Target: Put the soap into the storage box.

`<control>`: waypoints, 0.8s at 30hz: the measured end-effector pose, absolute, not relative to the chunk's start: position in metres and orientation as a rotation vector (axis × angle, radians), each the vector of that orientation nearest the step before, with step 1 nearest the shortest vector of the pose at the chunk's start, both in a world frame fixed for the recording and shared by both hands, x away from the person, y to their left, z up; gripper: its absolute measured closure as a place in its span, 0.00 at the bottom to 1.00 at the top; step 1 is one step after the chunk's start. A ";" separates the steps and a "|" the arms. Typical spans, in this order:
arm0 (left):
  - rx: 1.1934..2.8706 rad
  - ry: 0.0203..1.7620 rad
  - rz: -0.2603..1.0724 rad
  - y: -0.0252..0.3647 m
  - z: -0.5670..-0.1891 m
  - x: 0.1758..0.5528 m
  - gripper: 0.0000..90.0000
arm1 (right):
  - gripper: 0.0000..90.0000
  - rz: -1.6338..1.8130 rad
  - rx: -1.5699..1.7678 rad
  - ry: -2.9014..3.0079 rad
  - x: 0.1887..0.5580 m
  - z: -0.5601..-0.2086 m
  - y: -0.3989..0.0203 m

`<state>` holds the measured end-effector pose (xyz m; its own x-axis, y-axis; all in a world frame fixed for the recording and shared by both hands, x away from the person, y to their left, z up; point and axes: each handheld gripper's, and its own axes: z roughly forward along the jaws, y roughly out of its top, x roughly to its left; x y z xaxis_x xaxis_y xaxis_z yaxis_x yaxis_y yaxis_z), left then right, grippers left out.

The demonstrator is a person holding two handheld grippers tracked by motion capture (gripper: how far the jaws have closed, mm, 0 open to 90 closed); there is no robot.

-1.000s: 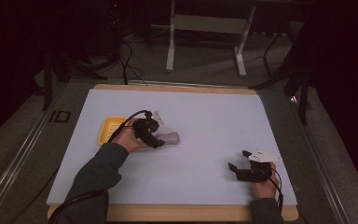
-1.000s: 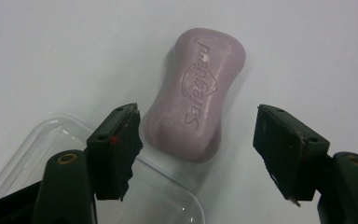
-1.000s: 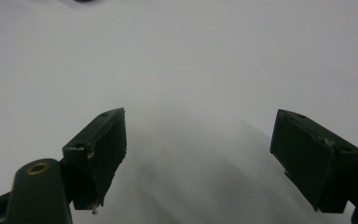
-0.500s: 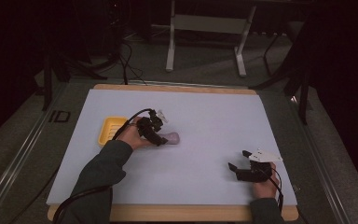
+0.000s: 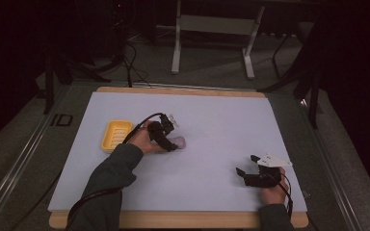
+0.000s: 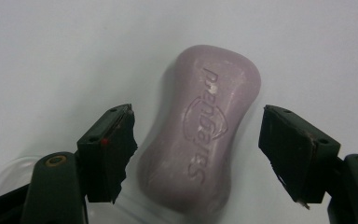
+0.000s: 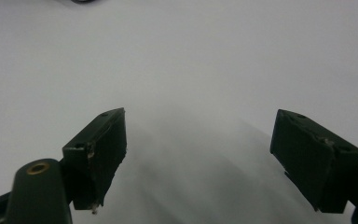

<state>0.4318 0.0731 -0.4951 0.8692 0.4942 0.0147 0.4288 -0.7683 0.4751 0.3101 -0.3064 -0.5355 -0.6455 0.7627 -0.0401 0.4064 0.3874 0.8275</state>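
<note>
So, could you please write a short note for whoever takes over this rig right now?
Left gripper: open, jaws just widened, either side of the soap without touching it.
Right gripper: open, holding nothing, resting at the mat's near right.
Soap lies flat on the mat, just right of the yellow dish.
Done: nothing placed; the dish looks empty.
Left: probably grip the soap and set it in the dish.

Dim room with dark surroundings; the pale lilac table mat [image 5: 212,125] is evenly lit, shadows soft, close views slightly blurred.
</note>
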 end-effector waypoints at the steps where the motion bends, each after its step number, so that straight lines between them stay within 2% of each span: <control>1: 2.575 0.674 0.183 0.071 -0.497 0.432 0.31 | 0.20 1.159 1.007 2.235 0.310 -0.536 -0.306; 12: 2.650 0.664 0.189 0.057 -0.509 0.436 0.34 | 0.20 1.164 1.010 2.234 0.310 -0.536 -0.307; 24: 2.657 0.721 0.150 0.056 -0.507 0.437 0.46 | 0.20 1.163 1.012 2.235 0.311 -0.536 -0.307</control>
<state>0.4374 0.0562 -0.5073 0.8625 0.5060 0.0030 0.4653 -0.7953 0.3886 0.3107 -0.3068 -0.5356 -0.6449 0.7634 -0.0356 0.4090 0.3841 0.8277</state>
